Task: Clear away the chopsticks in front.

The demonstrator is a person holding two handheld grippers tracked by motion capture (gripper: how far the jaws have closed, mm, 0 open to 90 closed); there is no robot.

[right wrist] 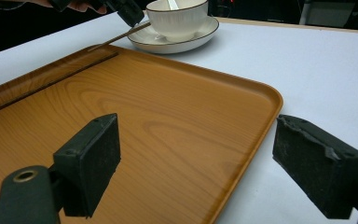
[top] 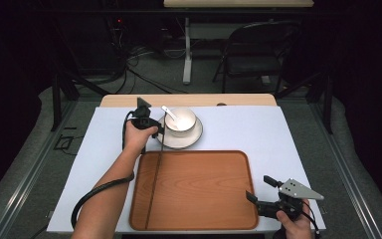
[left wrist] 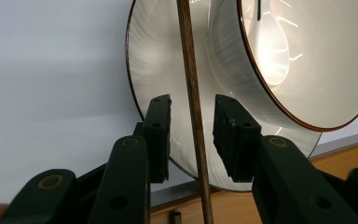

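Note:
A white bowl (top: 181,119) with a white spoon (top: 169,113) in it stands on a brown-rimmed saucer (top: 191,139) behind a wooden tray (top: 199,189). A thin dark wooden stick (top: 154,179) runs from the saucer's left edge down the tray's left side. My left gripper (top: 154,129) is at the saucer's left edge. In the left gripper view its jaws (left wrist: 193,100) straddle the stick (left wrist: 186,42) over the saucer (left wrist: 154,60), with a gap on each side. My right gripper (top: 258,187) hovers wide open and empty at the tray's near right corner (right wrist: 205,163).
A white sheet (top: 258,129) covers the table, with free room right of the saucer and of the tray. The bare wooden table edge (top: 129,100) shows at the back. A folding chair (top: 258,50) and a desk leg (top: 187,50) stand on the floor beyond.

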